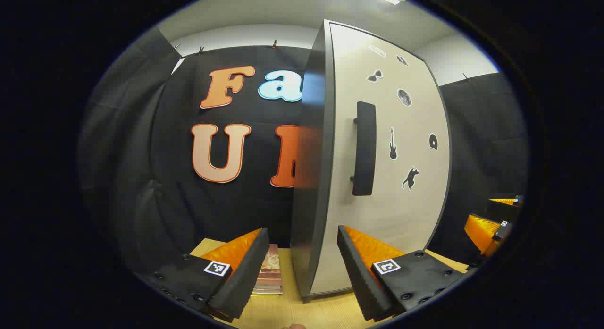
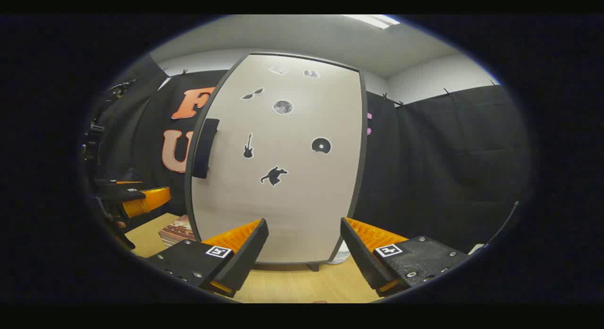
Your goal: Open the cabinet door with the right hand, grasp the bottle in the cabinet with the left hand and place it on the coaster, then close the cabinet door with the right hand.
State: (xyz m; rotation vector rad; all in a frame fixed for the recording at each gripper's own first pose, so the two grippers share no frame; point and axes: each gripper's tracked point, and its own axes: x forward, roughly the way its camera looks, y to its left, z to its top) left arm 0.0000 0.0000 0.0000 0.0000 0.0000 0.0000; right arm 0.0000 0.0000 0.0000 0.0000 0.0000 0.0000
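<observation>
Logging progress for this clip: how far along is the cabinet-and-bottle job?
Nothing looks done: the cabinet door is shut, its handle untouched. Both the right gripper and the left gripper are open and empty, facing it. Opening, moving the bottle and closing all remain.

Pale cabinet door (image 2: 283, 187) with black handle (image 2: 205, 148) stands closed, upright.

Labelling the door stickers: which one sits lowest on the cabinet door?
The leaping cat sticker; it sits below the guitar sticker and the disc sticker.
</observation>
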